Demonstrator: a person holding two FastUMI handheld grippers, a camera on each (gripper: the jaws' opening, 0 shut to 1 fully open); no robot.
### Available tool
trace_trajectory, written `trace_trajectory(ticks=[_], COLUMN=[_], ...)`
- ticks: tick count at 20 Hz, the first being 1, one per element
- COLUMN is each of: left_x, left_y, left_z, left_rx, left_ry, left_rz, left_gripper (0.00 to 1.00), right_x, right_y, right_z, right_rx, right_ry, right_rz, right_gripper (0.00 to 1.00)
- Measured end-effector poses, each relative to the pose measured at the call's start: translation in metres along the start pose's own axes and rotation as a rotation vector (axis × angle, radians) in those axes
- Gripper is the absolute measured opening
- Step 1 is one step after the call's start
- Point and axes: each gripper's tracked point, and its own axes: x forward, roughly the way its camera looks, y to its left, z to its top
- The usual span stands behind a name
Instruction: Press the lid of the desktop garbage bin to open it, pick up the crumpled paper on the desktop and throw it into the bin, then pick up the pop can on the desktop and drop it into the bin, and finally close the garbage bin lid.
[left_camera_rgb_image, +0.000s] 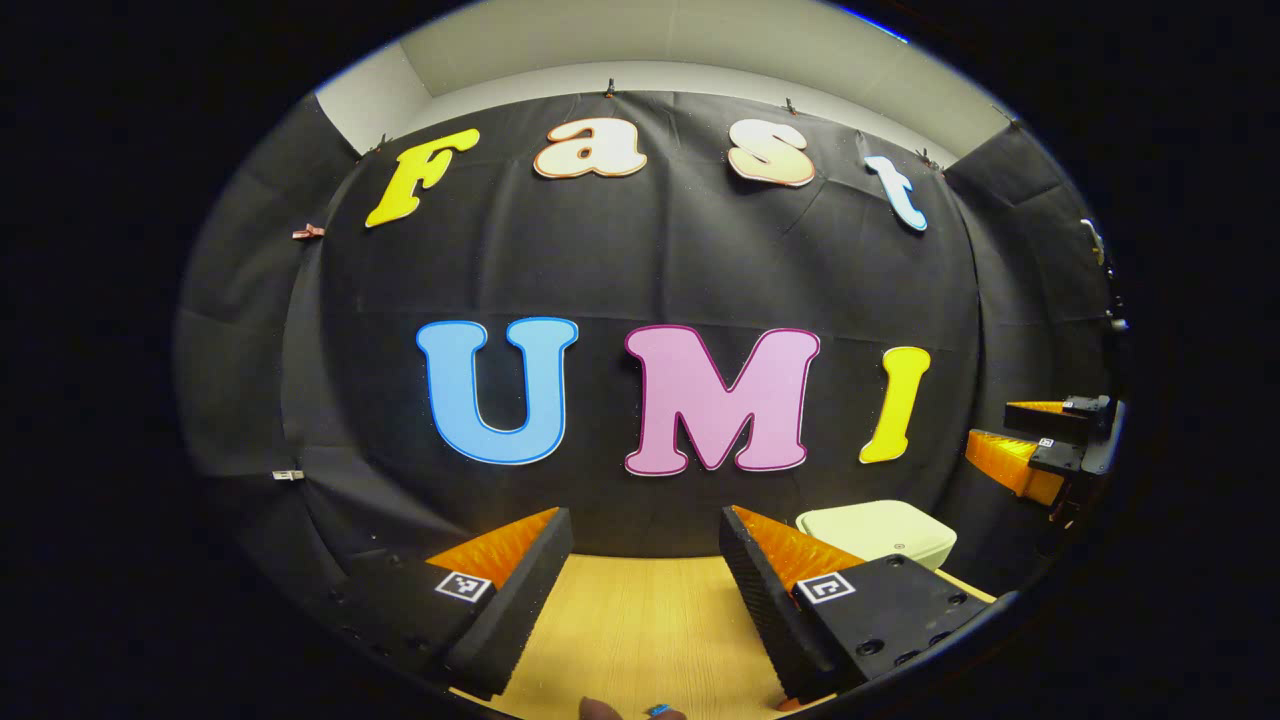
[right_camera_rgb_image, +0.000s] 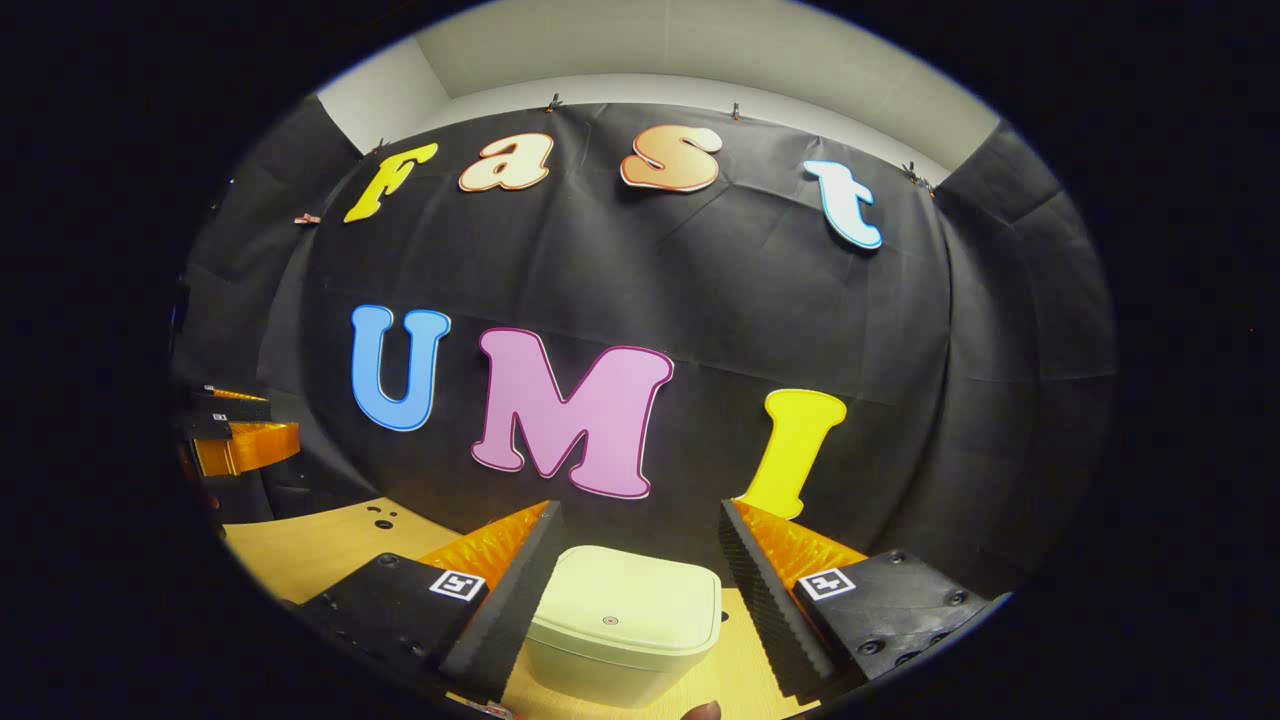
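The white desktop bin (right_camera_rgb_image: 620, 625) stands on the wooden table (right_camera_rgb_image: 320, 545) with its lid down flat; a small dot marks the middle of the lid. In the right gripper view it lies low between the fingers of my right gripper (right_camera_rgb_image: 637, 512), which is open and not touching it. In the left gripper view the bin (left_camera_rgb_image: 880, 535) sits to the right of my open left gripper (left_camera_rgb_image: 645, 520), whose fingers hold nothing over bare table (left_camera_rgb_image: 640, 620). The right gripper (left_camera_rgb_image: 1005, 432) hangs at the far right there.
The black cloth wall rises close behind the bin. The left gripper (right_camera_rgb_image: 280, 420) hangs over the table's far left in the right gripper view. A few small dark holes (right_camera_rgb_image: 380, 515) mark the tabletop. A brownish bit and a blue bit (left_camera_rgb_image: 655, 710) peek in at the bottom edge.
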Motion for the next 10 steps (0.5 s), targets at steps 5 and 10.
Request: trace_trajectory(ticks=[5, 10], left_x=[-0.001, -0.002], left_y=[-0.003, -0.006], left_z=[0.001, 0.0], left_rx=[0.015, 0.021], left_ry=[0.002, 0.001], left_rz=[-0.004, -0.012], left_gripper=[0.95, 0.95], right_x=[-0.001, 0.0], right_y=[0.009, 0.022], right_z=[-0.008, -0.025], right_rx=[0.015, 0.089], right_ry=[0.026, 0.072], right_rz=[0.049, 0.122], right_gripper=[0.73, 0.06])
